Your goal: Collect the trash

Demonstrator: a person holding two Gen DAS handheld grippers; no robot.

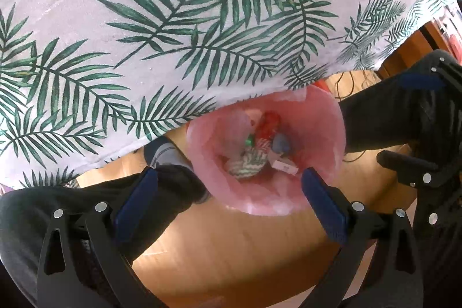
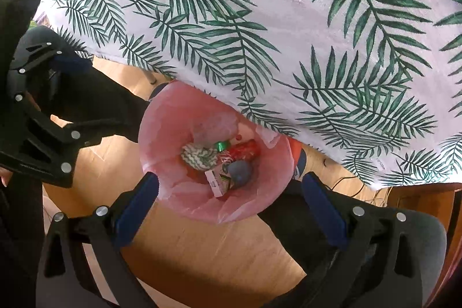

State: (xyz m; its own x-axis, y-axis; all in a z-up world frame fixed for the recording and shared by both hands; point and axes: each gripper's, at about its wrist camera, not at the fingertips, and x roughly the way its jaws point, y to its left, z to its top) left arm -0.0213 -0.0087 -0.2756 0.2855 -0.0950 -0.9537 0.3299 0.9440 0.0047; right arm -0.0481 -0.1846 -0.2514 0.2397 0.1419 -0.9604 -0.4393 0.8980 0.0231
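Note:
A bin lined with a pink bag [image 1: 317, 120] [image 2: 161, 117] stands on the wooden floor below the table edge. Inside lie a green-and-white striped crumpled wrapper [image 1: 249, 163] [image 2: 199, 156], a red wrapper [image 1: 268, 124] [image 2: 244, 150], a grey-blue lump [image 1: 280, 143] [image 2: 239, 171] and a small white carton [image 1: 284, 166] [image 2: 215, 182]. My left gripper [image 1: 228, 178] is open and empty above the bin's near rim. My right gripper [image 2: 229, 182] is open and empty over the bin. Each gripper shows at the edge of the other's view.
A table covered with a white cloth with green palm leaves [image 1: 173, 19] [image 2: 317, 19] overhangs the bin. The person's dark-trousered legs [image 1: 161, 192] [image 2: 115, 106] stand on either side of the bin. Cables [image 1: 352, 82] lie on the floor behind it.

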